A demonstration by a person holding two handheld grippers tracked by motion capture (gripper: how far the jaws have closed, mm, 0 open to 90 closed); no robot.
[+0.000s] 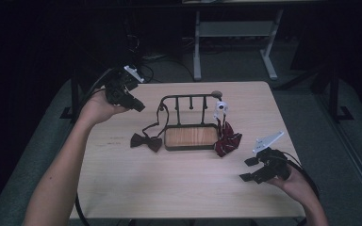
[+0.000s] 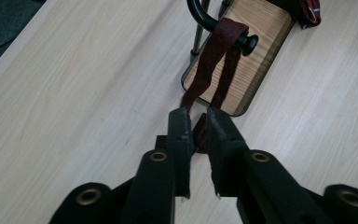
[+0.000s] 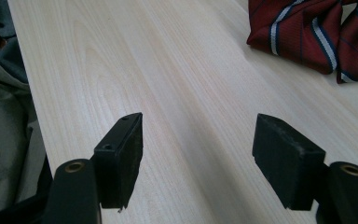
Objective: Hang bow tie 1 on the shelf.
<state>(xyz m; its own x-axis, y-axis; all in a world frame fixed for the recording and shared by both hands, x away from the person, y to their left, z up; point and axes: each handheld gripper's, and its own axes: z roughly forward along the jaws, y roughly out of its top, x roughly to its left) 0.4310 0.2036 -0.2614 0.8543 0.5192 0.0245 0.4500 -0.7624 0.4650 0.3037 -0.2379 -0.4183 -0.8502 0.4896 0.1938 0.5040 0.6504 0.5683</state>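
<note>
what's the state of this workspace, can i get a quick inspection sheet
surface: pale wood table, bare around the things
job's things: black peg rack with a wooden base; dark bow tie lying on the table, its strap looped over a peg; striped bow tie by the rack's right end
clutter: small white piece on the rack
grippers: left claw narrowly open, right claw wide open, both holding nothing
cables: one trails from each gripper, off the table
surroundings: dim room, white desk frame behind
</note>
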